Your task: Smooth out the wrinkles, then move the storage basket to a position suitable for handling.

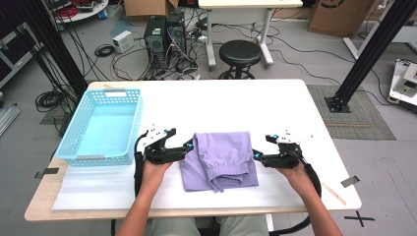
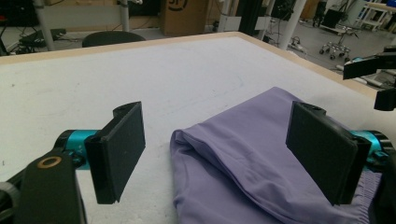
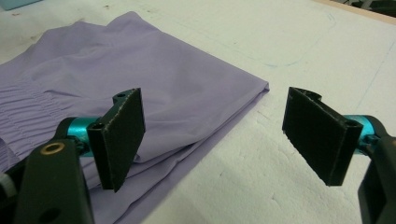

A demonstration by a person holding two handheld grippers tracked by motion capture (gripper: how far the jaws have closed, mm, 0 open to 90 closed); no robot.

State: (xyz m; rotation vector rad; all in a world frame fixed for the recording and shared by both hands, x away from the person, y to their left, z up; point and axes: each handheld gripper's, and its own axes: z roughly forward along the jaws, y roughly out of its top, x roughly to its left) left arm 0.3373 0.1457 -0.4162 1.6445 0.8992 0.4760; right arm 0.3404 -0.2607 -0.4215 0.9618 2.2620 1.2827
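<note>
purple shorts (image 1: 219, 160) lie folded on the table (image 1: 275, 103) between left gripper (image 1: 188, 146) and right gripper (image 1: 255, 155) — both spread wide, holding nothing.

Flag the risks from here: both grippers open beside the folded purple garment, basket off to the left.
1. The folded purple garment is loose layers; its edge near the right gripper shows several plies, so a pinch may catch only the top one and undo the fold.
2. The left gripper straddles just a corner, so a lift could let the rest sag.
3. The blue basket stands close beside the left hand; a sideways carry could clip its rim.
</note>
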